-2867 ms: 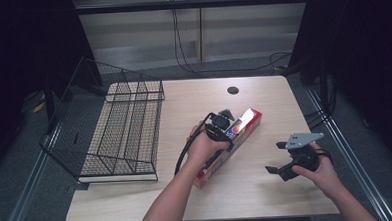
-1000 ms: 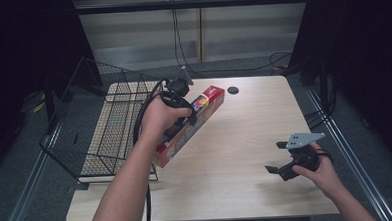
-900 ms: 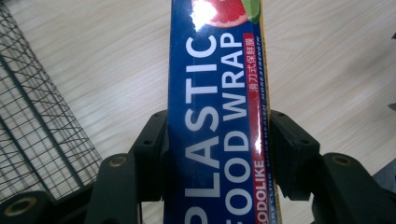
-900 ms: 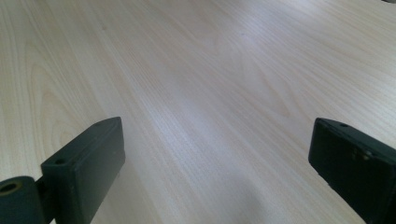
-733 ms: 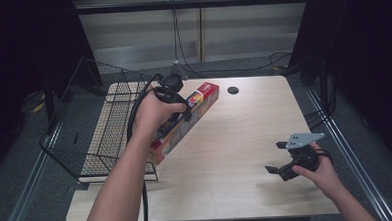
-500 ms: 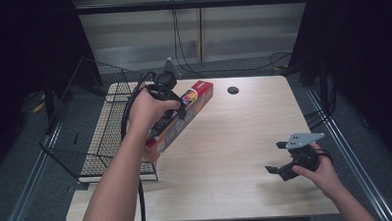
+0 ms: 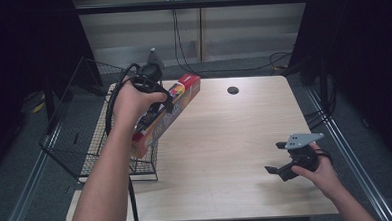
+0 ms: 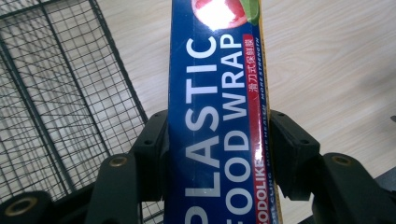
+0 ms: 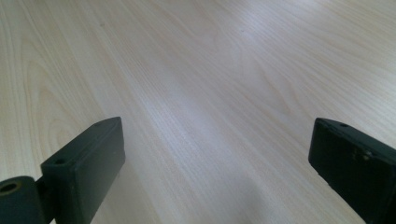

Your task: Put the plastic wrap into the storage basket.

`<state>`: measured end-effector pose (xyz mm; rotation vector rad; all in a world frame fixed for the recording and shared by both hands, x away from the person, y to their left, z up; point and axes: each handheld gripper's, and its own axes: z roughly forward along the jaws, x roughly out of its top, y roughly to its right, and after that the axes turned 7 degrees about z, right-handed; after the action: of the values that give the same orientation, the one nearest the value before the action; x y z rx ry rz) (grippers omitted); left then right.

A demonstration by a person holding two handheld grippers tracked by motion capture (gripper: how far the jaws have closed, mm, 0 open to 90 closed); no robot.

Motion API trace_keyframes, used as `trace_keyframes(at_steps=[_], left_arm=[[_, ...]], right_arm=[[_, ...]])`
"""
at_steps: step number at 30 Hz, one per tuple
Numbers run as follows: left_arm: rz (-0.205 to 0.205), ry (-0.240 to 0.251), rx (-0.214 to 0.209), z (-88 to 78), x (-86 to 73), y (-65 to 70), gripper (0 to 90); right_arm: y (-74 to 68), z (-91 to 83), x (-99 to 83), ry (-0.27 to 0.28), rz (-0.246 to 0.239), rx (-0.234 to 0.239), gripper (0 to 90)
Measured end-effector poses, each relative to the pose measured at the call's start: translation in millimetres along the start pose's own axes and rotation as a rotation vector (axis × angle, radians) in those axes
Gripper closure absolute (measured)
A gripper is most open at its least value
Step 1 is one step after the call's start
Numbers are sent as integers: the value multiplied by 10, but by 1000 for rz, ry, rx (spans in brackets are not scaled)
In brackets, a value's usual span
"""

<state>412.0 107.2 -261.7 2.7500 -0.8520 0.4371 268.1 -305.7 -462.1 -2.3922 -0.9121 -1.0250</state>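
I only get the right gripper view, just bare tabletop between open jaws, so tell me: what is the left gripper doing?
Observer: The left gripper is shut on a box of plastic food wrap.
Operator: Where is the box?
Observer: Off the table, tilted, its low end over the wire rack's edge.
Operator: And my gripper?
Observer: The right gripper sits low near the table's right front, away from the box.

Left claw (image 7: 158, 99) clamping box (image 7: 166, 114), seemingly above basket (image 7: 80, 145)
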Motion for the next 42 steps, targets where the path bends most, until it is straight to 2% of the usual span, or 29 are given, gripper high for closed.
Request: trace_keyframes(at_steps=[2,3,4,7,11,14,15,19,23,25,26,27,30,37,40,42], left_arm=[[5,-8,5,-25,-4,-17,461],[-7,-2,14,-58,-13,-38,461],[0,-19,17,-87,-17,-54,461],[-18,3,29,-138,-44,-99,461],[-32,4,41,-211,-79,-156,461],[-25,-4,55,-262,-99,-203,461],[-40,-2,57,-274,-106,-207,461],[-55,3,52,-306,-132,-257,461],[-56,-4,56,-340,-150,-302,461],[-69,8,64,-363,-163,-323,461],[-57,-1,60,-383,-166,-347,462],[-77,9,61,-389,-173,-347,461],[-78,4,76,-419,-186,-381,462],[-104,9,84,-491,-228,-448,462],[-102,8,87,-506,-241,-468,462],[-118,10,94,-526,-258,-491,462]], right_arm=[[-5,6,-2,-3,0,5,35],[-7,8,-3,-4,-1,5,35],[-8,10,-4,-4,-3,2,35],[-14,8,-5,-7,-4,2,35],[-8,6,-4,-5,-1,4,35],[-9,8,-5,-5,0,3,35],[-10,10,-6,-5,-3,0,35],[-17,20,-6,-8,-6,2,35],[-17,24,-6,-9,-8,2,35],[-21,27,-8,-10,-5,-3,35],[-19,30,-9,-11,-5,-2,35],[-19,33,-9,-13,-6,-2,35],[-18,38,-8,-12,-7,-1,35],[-17,38,-8,-12,-7,4,35],[-19,39,-8,-12,-7,0,35],[-20,43,-8,-11,-9,1,35]])
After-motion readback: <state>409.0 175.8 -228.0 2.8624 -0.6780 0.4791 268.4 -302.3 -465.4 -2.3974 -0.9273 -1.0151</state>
